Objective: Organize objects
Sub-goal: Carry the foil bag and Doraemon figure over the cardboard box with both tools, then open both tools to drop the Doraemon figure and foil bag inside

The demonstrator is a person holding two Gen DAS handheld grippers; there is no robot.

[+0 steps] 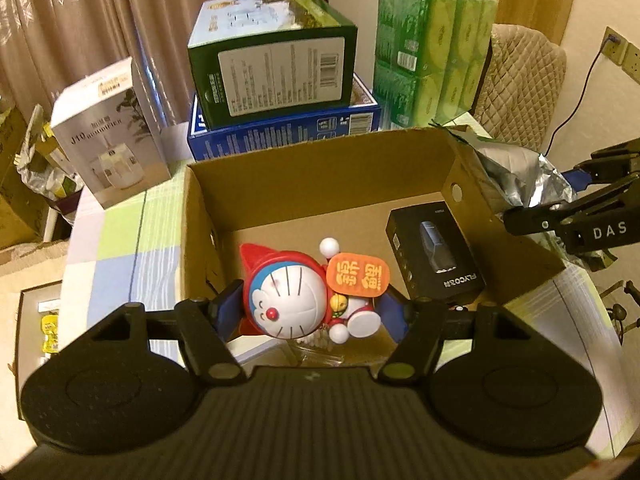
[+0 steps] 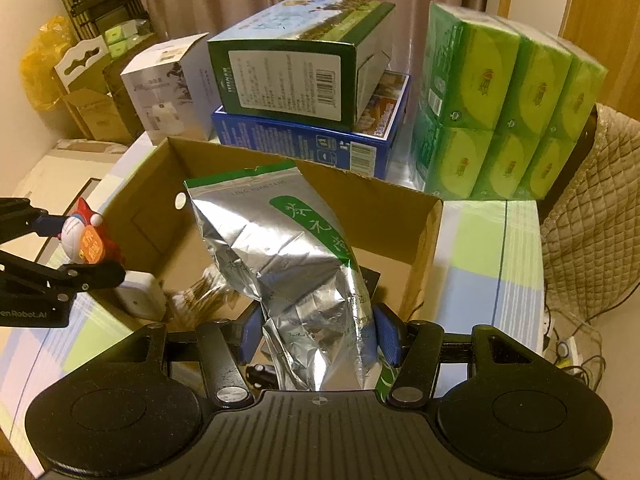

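Observation:
My left gripper (image 1: 308, 312) is shut on a Doraemon figurine (image 1: 296, 300) in red with an orange sign, held above the near end of an open cardboard box (image 1: 320, 168). A black Flyco box (image 1: 434, 256) lies inside at the right. My right gripper (image 2: 316, 332) is shut on a silver foil bag with green print (image 2: 288, 256), held upright over the same cardboard box (image 2: 424, 248). The figurine (image 2: 90, 236) and left gripper (image 2: 96, 256) show at the left of the right wrist view. A white device (image 2: 140, 292) and cotton swabs (image 2: 200, 292) lie in the box.
Behind the box stand a white humidifier box (image 1: 108, 136), a green box (image 1: 276, 64) stacked on a blue box (image 1: 288, 128), and a green tissue pack (image 1: 432, 48). The checked tablecloth (image 1: 120, 240) covers the table. A quilted chair (image 2: 592, 216) is at the right.

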